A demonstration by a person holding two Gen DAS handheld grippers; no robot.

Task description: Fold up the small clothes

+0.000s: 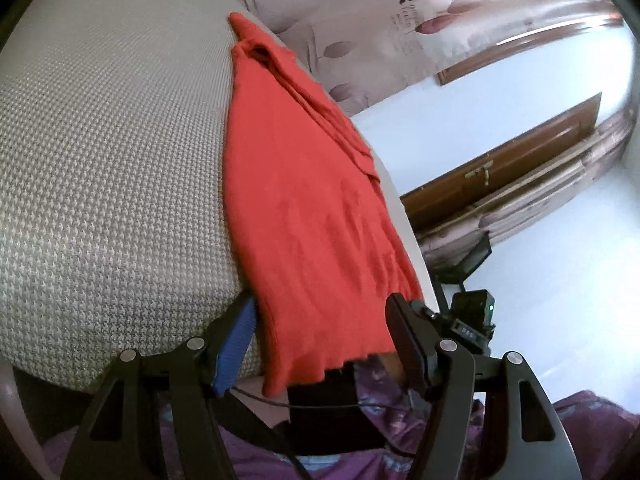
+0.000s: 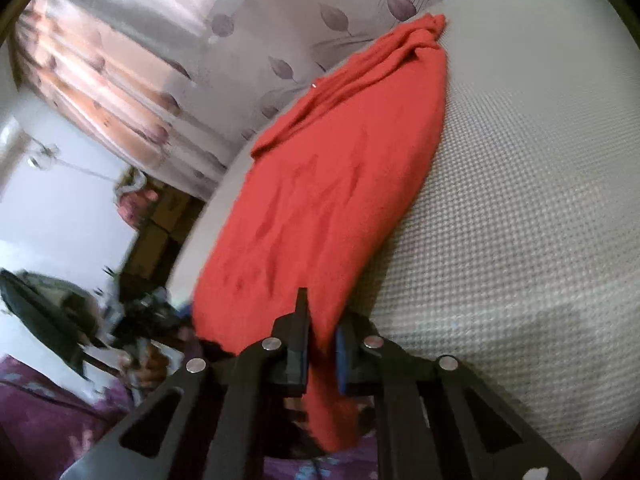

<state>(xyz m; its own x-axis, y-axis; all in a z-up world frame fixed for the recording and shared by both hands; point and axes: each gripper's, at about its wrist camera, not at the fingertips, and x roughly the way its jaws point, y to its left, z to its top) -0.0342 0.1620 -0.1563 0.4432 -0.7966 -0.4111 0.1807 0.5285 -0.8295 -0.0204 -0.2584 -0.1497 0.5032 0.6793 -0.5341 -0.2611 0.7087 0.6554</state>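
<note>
A red garment (image 1: 304, 200) lies folded lengthwise along the edge of a grey woven surface (image 1: 112, 168), its near end hanging over the front edge. My left gripper (image 1: 320, 308) is open, its jaws standing on either side of the garment's near end. In the right wrist view the same red garment (image 2: 332, 184) stretches away from me. My right gripper (image 2: 322, 320) is shut on the garment's near corner, with cloth pinched between the pads and hanging below them.
The grey woven surface (image 2: 520, 220) is broad and curves off at its edge. Leaf-print curtains (image 1: 360, 12) hang behind. A wooden door (image 1: 500, 168) and pale wall lie beyond. Purple patterned cloth (image 1: 580, 420) is below me. Dark equipment (image 2: 48, 308) stands at left.
</note>
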